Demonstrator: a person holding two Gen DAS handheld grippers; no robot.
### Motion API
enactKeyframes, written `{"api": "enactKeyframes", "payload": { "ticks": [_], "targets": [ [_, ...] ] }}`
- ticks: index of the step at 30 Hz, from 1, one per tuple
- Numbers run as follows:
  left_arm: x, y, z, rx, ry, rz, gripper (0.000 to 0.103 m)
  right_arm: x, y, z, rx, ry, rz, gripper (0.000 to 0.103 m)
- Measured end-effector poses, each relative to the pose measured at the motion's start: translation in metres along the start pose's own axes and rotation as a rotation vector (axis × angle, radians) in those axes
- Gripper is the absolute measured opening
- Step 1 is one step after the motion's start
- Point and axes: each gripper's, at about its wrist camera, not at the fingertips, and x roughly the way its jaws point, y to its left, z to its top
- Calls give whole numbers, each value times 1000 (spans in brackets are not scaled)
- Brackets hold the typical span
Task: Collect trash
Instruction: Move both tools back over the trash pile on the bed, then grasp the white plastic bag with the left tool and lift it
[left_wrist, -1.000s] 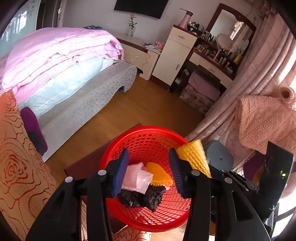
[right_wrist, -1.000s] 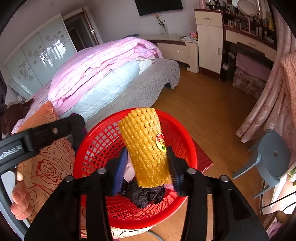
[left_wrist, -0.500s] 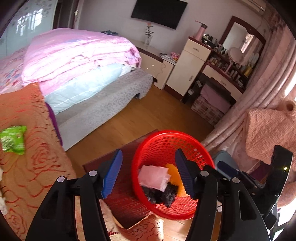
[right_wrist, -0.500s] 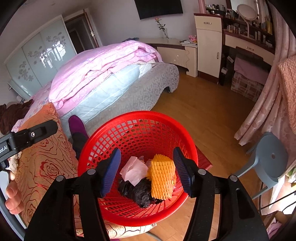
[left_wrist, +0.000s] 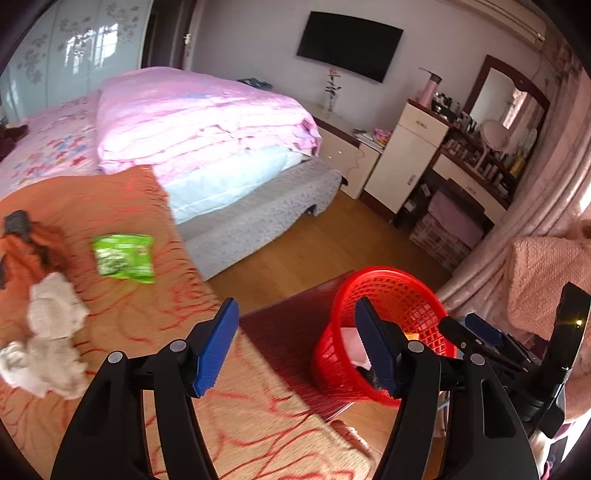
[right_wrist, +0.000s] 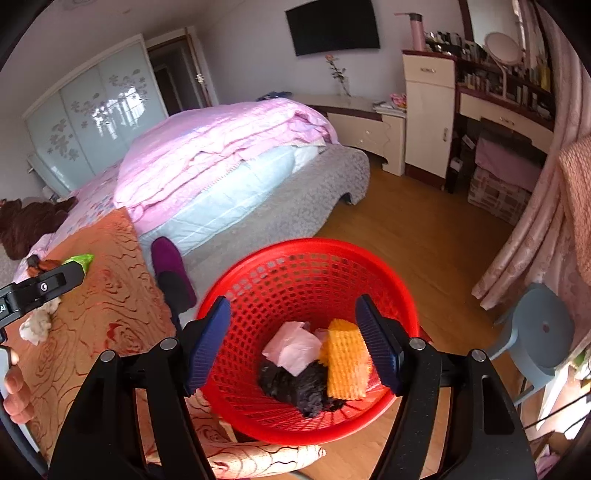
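Note:
A red mesh basket (right_wrist: 280, 280) stands on a dark table and holds a yellow foam net (right_wrist: 345, 363), a pink bag (right_wrist: 293, 347) and a black bag (right_wrist: 295, 387). My right gripper (right_wrist: 293, 341) is open and empty above the basket. My left gripper (left_wrist: 295, 347) is open and empty, left of the basket (left_wrist: 399, 291). On the orange cloth (left_wrist: 122, 325) lie a green wrapper (left_wrist: 123, 256), white crumpled tissues (left_wrist: 51, 332) and an orange-black scrap (left_wrist: 26, 236).
A bed with a pink quilt (left_wrist: 199, 118) is behind. A purple slipper (right_wrist: 171, 273) lies on the floor by the cloth. A grey stool (right_wrist: 543, 328) stands right of the basket. Cabinets and a dresser (left_wrist: 410, 155) line the far wall.
My right gripper opened and dropped the yellow foam net into the basket. My left gripper swung left, away from the basket toward the orange cloth, bringing the wrapper and tissues into view.

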Motion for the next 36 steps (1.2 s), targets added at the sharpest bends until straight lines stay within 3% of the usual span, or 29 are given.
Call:
{"api": "enactKeyframes", "payload": {
  "ticks": [5,12,22,27,36],
  "targets": [
    [-28,25,-5,-48,-27,13,64,-6,24,-1,-45,-4,28,69],
    [-65,62,-7,-73,-77,94,65,-15,53,-2,-101,-11,66,69],
    [-109,156,-10,-186,-115,276,66,-19,84,-8,-148,1,106,69],
    [-112,185,-21,-249,-90,310,66,-16,90,-11,-159,13,113,69],
    [-84,183,-33,-229,-28,302,65,-12,97,-14,-171,25,119,69]
  ]
}}
